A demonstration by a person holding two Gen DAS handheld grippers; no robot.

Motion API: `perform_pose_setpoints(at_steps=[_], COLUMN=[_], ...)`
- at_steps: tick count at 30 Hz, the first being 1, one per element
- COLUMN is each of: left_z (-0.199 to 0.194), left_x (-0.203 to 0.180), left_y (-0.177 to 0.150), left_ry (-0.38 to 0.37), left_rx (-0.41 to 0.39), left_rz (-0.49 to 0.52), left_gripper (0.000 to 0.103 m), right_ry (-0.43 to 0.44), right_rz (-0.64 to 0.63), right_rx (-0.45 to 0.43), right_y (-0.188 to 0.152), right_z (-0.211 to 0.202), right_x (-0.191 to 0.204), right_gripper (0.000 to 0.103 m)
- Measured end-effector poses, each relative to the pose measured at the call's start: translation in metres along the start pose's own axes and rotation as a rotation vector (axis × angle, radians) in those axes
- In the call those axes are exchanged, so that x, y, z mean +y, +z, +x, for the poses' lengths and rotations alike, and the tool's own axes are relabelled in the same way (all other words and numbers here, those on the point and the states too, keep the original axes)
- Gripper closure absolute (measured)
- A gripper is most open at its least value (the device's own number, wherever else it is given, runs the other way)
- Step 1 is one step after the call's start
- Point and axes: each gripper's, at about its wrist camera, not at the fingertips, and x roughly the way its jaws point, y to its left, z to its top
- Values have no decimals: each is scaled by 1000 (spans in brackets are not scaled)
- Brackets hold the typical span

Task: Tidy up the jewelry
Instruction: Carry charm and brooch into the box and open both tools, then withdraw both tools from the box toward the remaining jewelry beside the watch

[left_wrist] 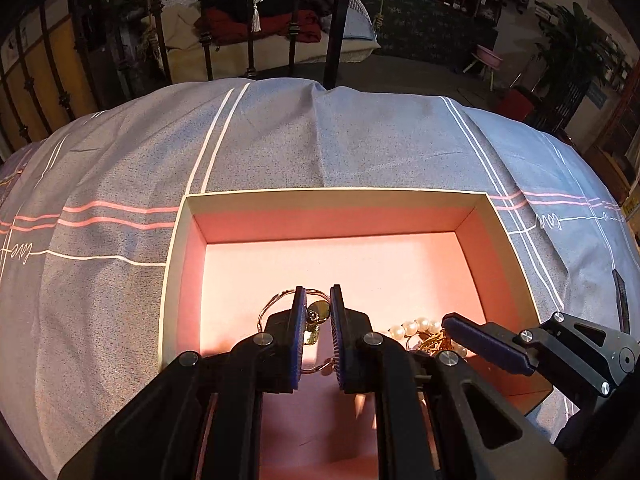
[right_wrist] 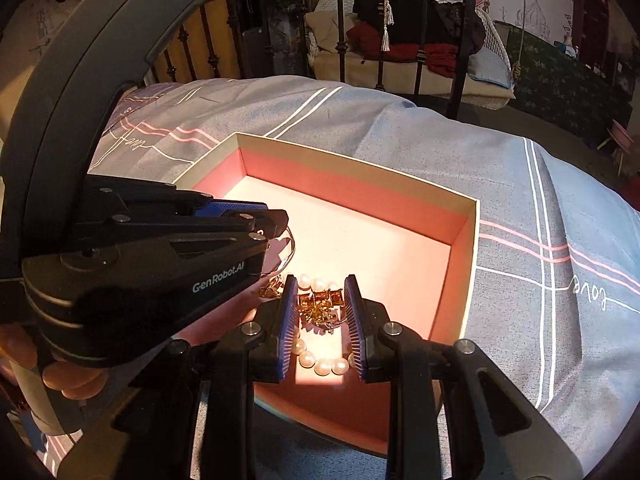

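A pink-lined open box (left_wrist: 332, 196) (right_wrist: 474, 216) sits on the grey striped bedspread. My left gripper (left_wrist: 318, 300) reaches into it, its jaws narrowly apart around a thin rose-gold bangle (left_wrist: 276, 300) with a dark charm (left_wrist: 318, 312); whether they grip it I cannot tell. My right gripper (right_wrist: 320, 292) is also in the box, jaws open on either side of a gold chain piece (right_wrist: 320, 304) and a pearl bracelet (right_wrist: 320, 362). The pearls (left_wrist: 412, 326) and the right gripper's fingers (left_wrist: 480, 340) also show in the left wrist view. The left gripper's body (right_wrist: 160, 256) fills the left of the right wrist view.
The bedspread (left_wrist: 280, 140) (right_wrist: 520, 200) surrounds the box. A black metal bed rail (left_wrist: 340, 20) stands beyond the bed's far edge. Behind it are a wicker seat with clothes (right_wrist: 400, 44), a pink stool (left_wrist: 488, 56) and plants.
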Motion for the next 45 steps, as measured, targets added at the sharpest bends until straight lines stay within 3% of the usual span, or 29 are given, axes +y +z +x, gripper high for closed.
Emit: perform_pose_setpoints(at_steps=[3,6,8,10,12,18,24,29,33,39,45], left_z=[3,2,-4,-14,-31,-94,-120,-117,-107,-95,-91], left_x=[1,3,2,-1,-2,-4,-8,-24,-36,-44,-44], left_y=[0,-2,-3,-4,-6,-36,-105,-162,-185,-192,-195], left_ry=[2,3,-8,2,-8,-44,-89,-103,-111,-70,-53], left_rx=[8,9,-6,-31,-73,-194,-209,-169,-133,-140,-154], left_rz=[4,0,7,20,26,42,31,64,102,146,153], left_gripper=[90,75,71,51,45,39,39,39,39,39,43], right_ry=[-3,-3,-8,-22,-28,-62,-72,-43,-19,-31,-109], right_rz=[-2,8,10,12,21,84,182,279,325,294,209], right_rx=[6,7,7,-7,-35,-178,-236,-194,-140,-134,-139], right_y=[0,0,-2,-1,-3,-27,-88,-146,-173,-175,-180], right_z=[0,-2,-5,-12,-26,-94,-137,-141,-127,-121,-114], right_x=[0,-2,-2,-1,1,3,3,2,1,10,27], right_gripper=[78,78,72,61,57,43,41,41,41,41,35])
